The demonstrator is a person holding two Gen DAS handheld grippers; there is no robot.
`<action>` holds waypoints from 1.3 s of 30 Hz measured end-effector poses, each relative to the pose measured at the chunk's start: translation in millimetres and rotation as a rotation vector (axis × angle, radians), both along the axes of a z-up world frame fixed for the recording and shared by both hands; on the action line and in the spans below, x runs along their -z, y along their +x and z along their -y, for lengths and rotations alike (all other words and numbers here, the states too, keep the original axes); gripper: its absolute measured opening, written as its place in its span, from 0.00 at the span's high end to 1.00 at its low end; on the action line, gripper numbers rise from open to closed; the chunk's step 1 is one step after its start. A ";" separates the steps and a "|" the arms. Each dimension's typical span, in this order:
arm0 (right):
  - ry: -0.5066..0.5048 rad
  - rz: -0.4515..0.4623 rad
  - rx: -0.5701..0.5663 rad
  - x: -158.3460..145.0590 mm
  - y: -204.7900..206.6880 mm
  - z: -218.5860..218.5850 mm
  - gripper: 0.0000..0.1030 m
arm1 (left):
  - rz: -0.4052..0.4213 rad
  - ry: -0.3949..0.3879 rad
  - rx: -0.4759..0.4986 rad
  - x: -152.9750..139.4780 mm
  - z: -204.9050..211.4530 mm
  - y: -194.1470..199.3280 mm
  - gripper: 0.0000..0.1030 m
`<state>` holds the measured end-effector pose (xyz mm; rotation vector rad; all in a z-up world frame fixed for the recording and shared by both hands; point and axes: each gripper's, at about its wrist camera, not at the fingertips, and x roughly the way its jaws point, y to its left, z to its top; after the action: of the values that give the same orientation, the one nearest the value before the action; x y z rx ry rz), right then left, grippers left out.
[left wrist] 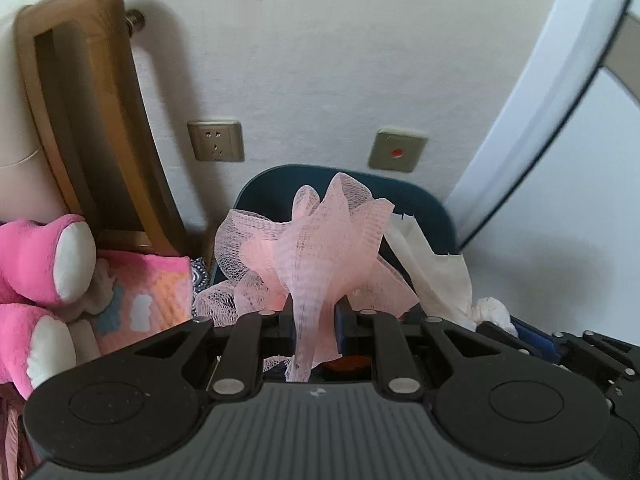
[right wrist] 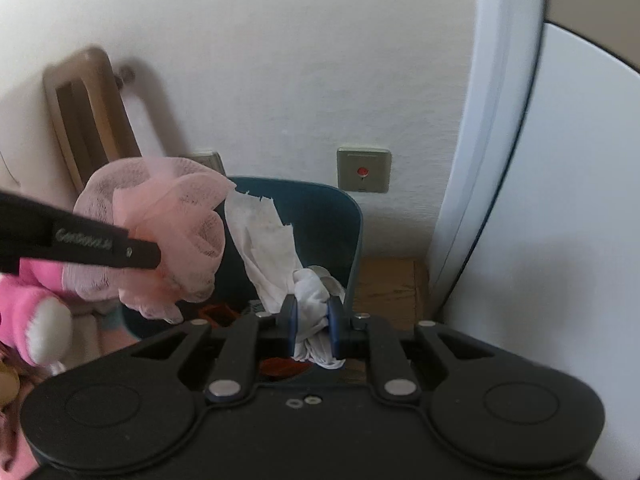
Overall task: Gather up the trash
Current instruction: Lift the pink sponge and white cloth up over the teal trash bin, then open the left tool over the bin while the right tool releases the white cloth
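holding two pieces of trash over the bin

gripping a bunched pink mesh netting (left wrist: 316,248), the left gripper (left wrist: 316,322) has its jaws clamped tight on the net's lower tail, which hangs down between the blue pads. the rest of the net fans upward and hides much of the dark teal plastic bin (left wrist: 424,204) behind it. the right gripper (right wrist: 312,320) has its jaws closed on a crumpled white paper tissue (right wrist: 272,240), whose torn upper edge stands up in front of the bin's back wall. both loads sit above the bin's mouth, close beside each other.

in the right wrist view the left gripper's black finger crosses from the left edge, and the net is blurred. the bin's floor is mostly covered; only an orange scrap (right wrist: 284,368) shows under the jaws, too hidden to identify. a pink plush toy (left wrist: 44,260) is cut off at the left edge. a wooden bed headboard (left wrist: 88,120) leans by the white wall (left wrist: 320,60).
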<state>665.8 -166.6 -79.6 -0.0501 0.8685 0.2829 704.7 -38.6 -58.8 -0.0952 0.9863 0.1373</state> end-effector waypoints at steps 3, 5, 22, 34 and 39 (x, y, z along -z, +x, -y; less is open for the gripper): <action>-0.051 -0.017 -0.033 12.6 17.1 -6.0 0.87 | -0.044 0.018 -0.010 16.3 0.5 18.6 0.84; -0.076 -0.035 -0.062 20.8 25.5 -9.2 0.86 | -0.074 0.021 -0.013 27.9 0.6 28.8 0.84; -0.147 -0.086 -0.265 42.5 36.9 -32.7 0.79 | -0.251 0.019 0.037 91.4 1.5 56.4 0.84; -0.085 -0.088 -0.274 38.0 33.4 -25.5 0.66 | -0.237 -0.018 0.039 84.4 0.3 46.8 0.39; -0.054 -0.061 -0.269 28.9 27.0 -18.7 0.54 | -0.201 -0.008 0.045 72.2 -4.9 37.5 0.37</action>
<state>692.8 -147.8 -108.5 -0.2104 0.9302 0.5146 742.2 -33.7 -131.0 -0.0680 1.1889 0.1031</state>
